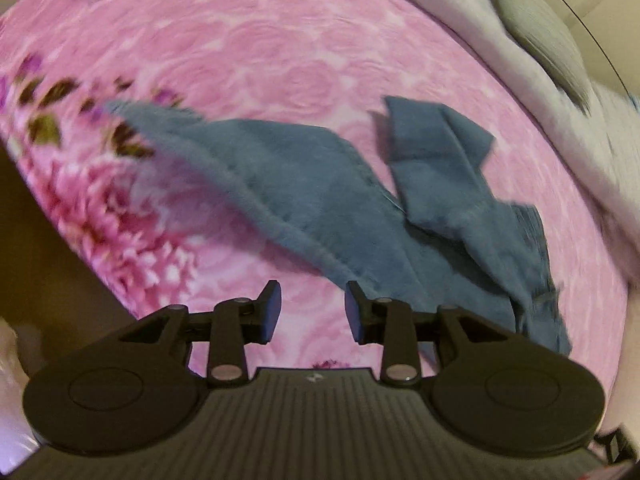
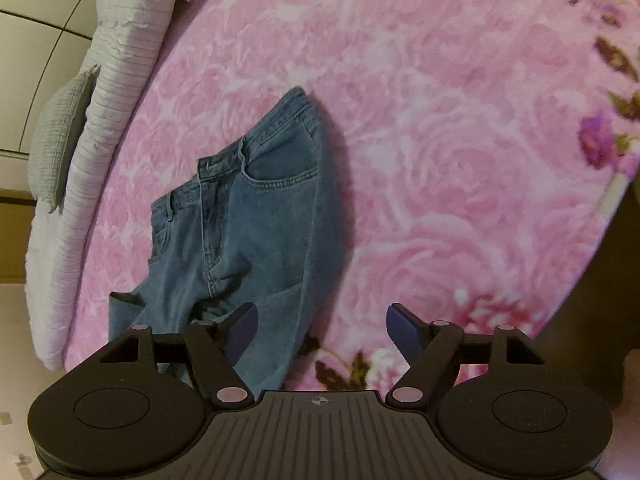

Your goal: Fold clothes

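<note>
A pair of blue jeans point(image 1: 320, 192) lies spread on a pink floral bedspread point(image 1: 280, 60). In the left wrist view one leg runs up to the left and the other is folded back on the right. My left gripper point(image 1: 313, 312) is open and empty, just in front of the jeans' near edge. In the right wrist view the jeans point(image 2: 256, 224) show their waistband and pockets, legs toward me. My right gripper point(image 2: 322, 332) is open and empty, its left finger over the lower jeans and its right finger over the bedspread point(image 2: 440, 120).
A white ribbed blanket point(image 2: 116, 64) and a grey pillow point(image 2: 60, 136) lie along the bed's far side; they also show in the left wrist view, blanket point(image 1: 520, 64) and pillow point(image 1: 544, 36). The bed's edge drops off at the left in the left wrist view.
</note>
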